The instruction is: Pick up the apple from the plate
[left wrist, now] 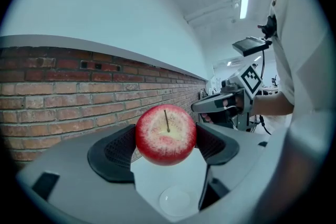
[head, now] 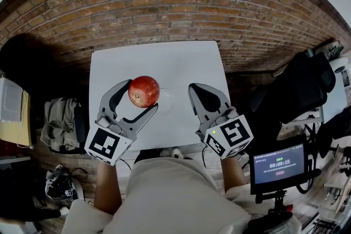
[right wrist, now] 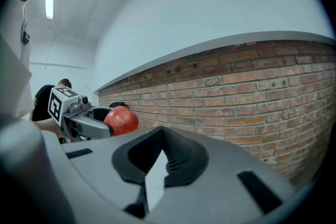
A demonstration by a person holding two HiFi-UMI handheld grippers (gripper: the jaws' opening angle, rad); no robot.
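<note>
Both grippers are light grey plastic w/ broad, curved jaws: left gripper & right gripper. Inner pads are black ribbed rubber. Each gripper carries a white cube w/ black square markers on its faces: left cube, right cube (a tiny green LED glows at the right one's corner). A thin cable hangs below the right gripper. The person wears a cream short-sleeved shirt, loose at the sleeves.
</note>
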